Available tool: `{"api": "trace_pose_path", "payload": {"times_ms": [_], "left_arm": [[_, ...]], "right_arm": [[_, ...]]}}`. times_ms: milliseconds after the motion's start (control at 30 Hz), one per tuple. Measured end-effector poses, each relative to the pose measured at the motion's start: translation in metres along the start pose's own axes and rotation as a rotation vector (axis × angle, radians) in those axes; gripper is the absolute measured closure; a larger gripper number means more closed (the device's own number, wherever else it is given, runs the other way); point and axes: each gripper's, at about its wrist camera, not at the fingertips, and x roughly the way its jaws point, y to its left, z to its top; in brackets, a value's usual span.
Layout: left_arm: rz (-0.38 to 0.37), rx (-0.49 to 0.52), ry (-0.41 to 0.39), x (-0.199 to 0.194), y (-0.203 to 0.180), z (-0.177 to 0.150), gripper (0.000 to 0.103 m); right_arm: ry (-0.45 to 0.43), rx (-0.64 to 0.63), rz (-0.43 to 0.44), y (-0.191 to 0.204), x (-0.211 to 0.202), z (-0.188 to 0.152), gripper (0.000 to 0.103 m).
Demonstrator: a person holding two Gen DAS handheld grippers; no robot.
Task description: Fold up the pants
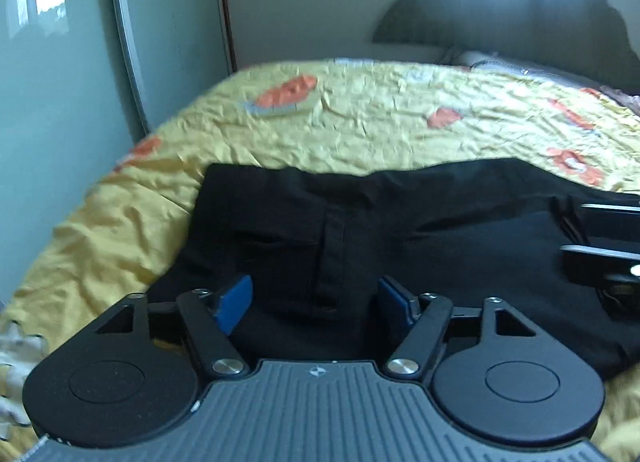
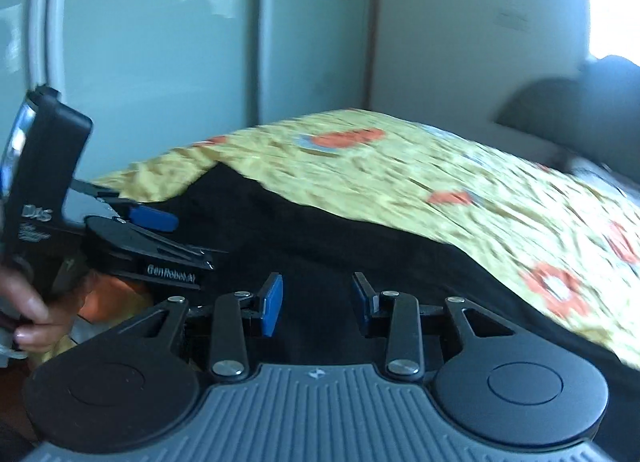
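Black pants (image 1: pixel 400 230) lie spread flat on a yellow flowered bedspread (image 1: pixel 360 122), with the fly seam running down the middle. My left gripper (image 1: pixel 316 302) hovers over the pants' near edge, its blue pads wide apart and nothing clamped between them. My right gripper (image 1: pixel 574 228) pokes in from the right edge over the cloth. In the right wrist view the pants (image 2: pixel 320 238) fill the middle, and the right gripper (image 2: pixel 317 300) stands partly open above them. The left gripper (image 2: pixel 160 230) is at the left, held by a hand (image 2: pixel 36 318).
The bedspread (image 2: pixel 440 182) stretches far beyond the pants. Pale wardrobe doors (image 1: pixel 172 22) stand close behind the bed's left side. A dark rounded headboard (image 1: pixel 500 14) rises at the far end under a bright window. Something white (image 1: pixel 16 350) lies at the near left.
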Motion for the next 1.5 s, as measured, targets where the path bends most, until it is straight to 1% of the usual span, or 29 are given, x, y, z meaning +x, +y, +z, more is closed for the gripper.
{"api": "trace_pose_path", "payload": {"times_ms": [33,100,167,200,300,400,533,633,700,733,767,800,833,867,933,1000,1067,1100,1133,1167,1200,1233,1267,1300,1333,1367,1433,1467,1500], "left_arm": [[0.013,-0.025,-0.015,-0.007,0.008,0.001,0.031],[0.057,-0.113,-0.036,-0.017,0.033,0.004,0.031],[0.082,-0.226,-0.008,-0.02,0.064,0.008,0.031],[0.081,-0.279,0.016,-0.02,0.077,0.01,0.031],[0.014,-0.424,0.079,-0.019,0.11,0.007,0.03],[-0.062,-0.53,0.136,-0.017,0.126,-0.002,0.028],[-0.181,-0.633,0.202,-0.005,0.138,-0.013,0.027],[-0.251,-0.719,0.225,0.003,0.144,-0.019,0.024],[-0.304,-0.776,0.238,0.009,0.147,-0.022,0.021],[-0.33,-0.802,0.24,0.011,0.149,-0.023,0.02],[-0.36,-0.826,0.246,0.013,0.15,-0.024,0.019],[-0.386,-0.848,0.254,0.016,0.152,-0.024,0.019],[-0.416,-0.874,0.26,0.018,0.154,-0.025,0.019],[-0.448,-0.904,0.264,0.021,0.156,-0.026,0.019],[-0.515,-0.962,0.262,0.03,0.158,-0.026,0.017],[-0.561,-1.013,0.252,0.041,0.159,-0.024,0.017],[-0.614,-1.048,0.23,0.054,0.156,-0.019,0.017],[-0.63,-1.056,0.227,0.062,0.154,-0.016,0.017],[-0.631,-1.06,0.235,0.07,0.152,-0.013,0.017],[-0.626,-1.057,0.244,0.076,0.149,-0.01,0.017],[-0.614,-1.045,0.246,0.08,0.147,-0.007,0.017],[-0.606,-1.029,0.24,0.081,0.146,-0.004,0.017],[-0.607,-1.005,0.228,0.081,0.145,0.0,0.017],[-0.605,-0.982,0.22,0.081,0.145,0.003,0.019],[-0.591,-0.962,0.216,0.081,0.143,0.005,0.021],[-0.575,-0.944,0.216,0.082,0.143,0.007,0.025],[-0.545,-0.899,0.206,0.08,0.139,0.01,0.03],[-0.525,-0.873,0.196,0.08,0.137,0.011,0.035],[-0.5,-0.841,0.187,0.079,0.133,0.013,0.043]], "right_arm": [[-0.001,-0.021,0.019,0.011,0.003,0.004,0.067],[0.006,-0.084,0.062,0.035,0.012,0.012,0.067],[0.002,-0.172,0.075,0.063,0.024,0.016,0.067],[-0.003,-0.226,0.079,0.078,0.029,0.017,0.067],[-0.024,-0.37,0.108,0.115,0.044,0.017,0.067],[0.0,-0.466,0.106,0.14,0.061,0.011,0.067],[0.036,-0.602,0.006,0.159,0.078,-0.005,0.067],[-0.004,-0.739,-0.083,0.176,0.082,-0.018,0.067],[-0.043,-0.821,-0.117,0.187,0.086,-0.026,0.071],[-0.061,-0.839,-0.122,0.19,0.089,-0.027,0.075],[-0.064,-0.856,-0.124,0.192,0.093,-0.028,0.084],[-0.076,-0.867,-0.129,0.193,0.095,-0.029,0.086],[-0.1,-0.858,-0.135,0.192,0.094,-0.026,0.087],[-0.12,-0.82,-0.136,0.187,0.091,-0.021,0.087],[-0.133,-0.68,-0.108,0.17,0.085,-0.004,0.087],[-0.133,-0.532,-0.068,0.151,0.079,0.015,0.087],[-0.117,-0.43,-0.017,0.137,0.076,0.026,0.087],[-0.089,-0.387,0.03,0.13,0.076,0.032,0.086],[-0.034,-0.348,0.106,0.124,0.075,0.036,0.086],[0.013,-0.308,0.201,0.118,0.072,0.041,0.086],[0.007,-0.259,0.269,0.111,0.065,0.044,0.086],[-0.017,-0.206,0.301,0.104,0.058,0.048,0.086],[-0.028,-0.158,0.31,0.096,0.054,0.054,0.086],[-0.039,-0.115,0.299,0.087,0.053,0.058,0.086],[-0.048,-0.083,0.27,0.079,0.055,0.061,0.086],[-0.037,-0.064,0.223,0.074,0.062,0.062,0.086],[0.04,-0.042,0.136,0.066,0.084,0.059,0.085],[0.081,-0.03,0.128,0.063,0.095,0.054,0.085],[0.134,-0.021,0.142,0.061,0.105,0.048,0.085]]}}
